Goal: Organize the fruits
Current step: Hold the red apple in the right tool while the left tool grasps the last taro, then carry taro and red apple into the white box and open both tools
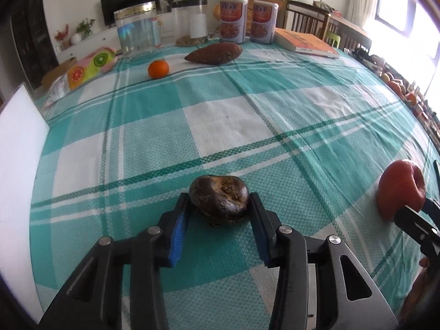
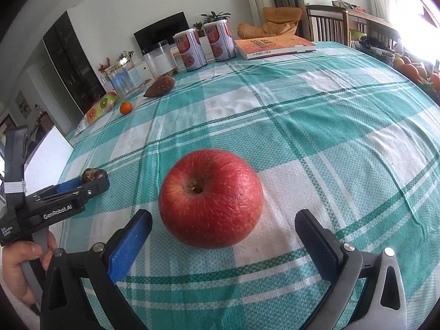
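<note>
Dark chestnut point(image 1: 220, 196) clenched in left tool point(image 1: 219, 206), right tool point(image 2: 223, 224) spread wide – apple point(image 2: 210, 198) untouched between.

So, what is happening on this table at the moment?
A person works with a gripper in each hand over a green checked tablecloth. The left gripper is closed on a small dark brown fruit that sits on the cloth. The right gripper is open, its fingers on either side of a red apple without touching it. Farther back lie an orange and a sweet potato, both untouched, near jars, cans and a book.
</note>
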